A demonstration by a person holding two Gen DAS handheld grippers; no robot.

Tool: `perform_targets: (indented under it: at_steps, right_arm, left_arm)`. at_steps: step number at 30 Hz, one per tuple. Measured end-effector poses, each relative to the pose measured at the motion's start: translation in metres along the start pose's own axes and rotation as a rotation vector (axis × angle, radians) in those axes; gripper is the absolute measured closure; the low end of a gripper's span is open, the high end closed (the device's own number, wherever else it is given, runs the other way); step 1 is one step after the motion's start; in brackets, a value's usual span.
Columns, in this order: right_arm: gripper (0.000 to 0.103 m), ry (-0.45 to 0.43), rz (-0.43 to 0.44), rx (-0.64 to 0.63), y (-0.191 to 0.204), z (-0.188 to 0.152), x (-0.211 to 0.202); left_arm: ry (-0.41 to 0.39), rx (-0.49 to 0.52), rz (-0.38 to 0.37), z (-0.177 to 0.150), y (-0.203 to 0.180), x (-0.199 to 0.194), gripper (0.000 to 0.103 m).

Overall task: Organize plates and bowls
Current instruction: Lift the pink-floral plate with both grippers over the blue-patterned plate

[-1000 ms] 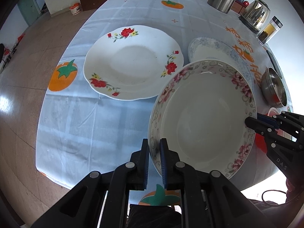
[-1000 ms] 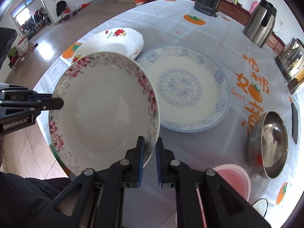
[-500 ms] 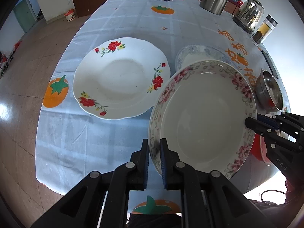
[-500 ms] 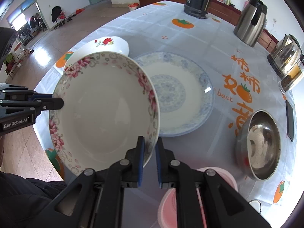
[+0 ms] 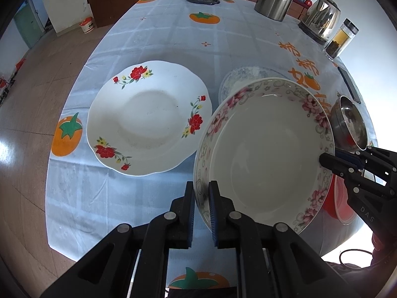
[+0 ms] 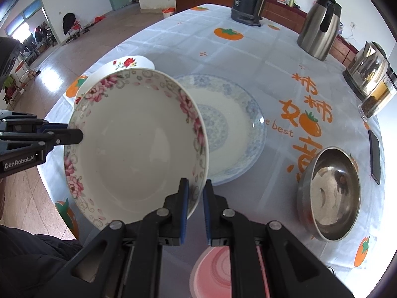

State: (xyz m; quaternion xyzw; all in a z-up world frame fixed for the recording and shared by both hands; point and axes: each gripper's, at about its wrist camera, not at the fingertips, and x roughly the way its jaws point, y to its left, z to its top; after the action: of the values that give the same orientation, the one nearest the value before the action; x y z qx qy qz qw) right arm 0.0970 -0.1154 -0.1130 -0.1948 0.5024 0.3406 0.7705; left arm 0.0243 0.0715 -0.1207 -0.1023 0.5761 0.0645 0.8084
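On my left gripper [image 6: 74, 134] I read "GenRobot.AI" in white on its black body. My right gripper [image 5: 322, 160] shows the letters "DAS". The tablecloth [image 6: 248, 57] carries "e best" in orange, beside large orange characters I can't read.

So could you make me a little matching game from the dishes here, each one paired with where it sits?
Things:
1. pink-flowered bowl
2. red-flowered plate
3. blue-patterned plate
4. steel bowl

Places:
A. on the cloth, by the phone
B. on the cloth, left of the others
C. held off the table by both grippers
D. partly behind the lifted bowl

Pairs: 1-C, 2-B, 3-D, 4-A
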Motion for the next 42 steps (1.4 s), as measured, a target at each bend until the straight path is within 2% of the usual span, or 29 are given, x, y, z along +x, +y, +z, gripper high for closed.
perform_targets:
  at_steps: [23, 42]
  right_arm:
    - [0.092, -0.021, -0.064, 0.044, -0.025, 0.021, -0.013]
    - [0.092, -0.025, -0.105, 0.092, -0.05, 0.036, -0.011]
  left_arm:
    - [-0.021, 0.06, -0.036, 0.03, -0.016, -0.002, 0.091]
    - [-0.05, 0.108, -0.036, 0.059, -0.034, 0.003, 0.091]
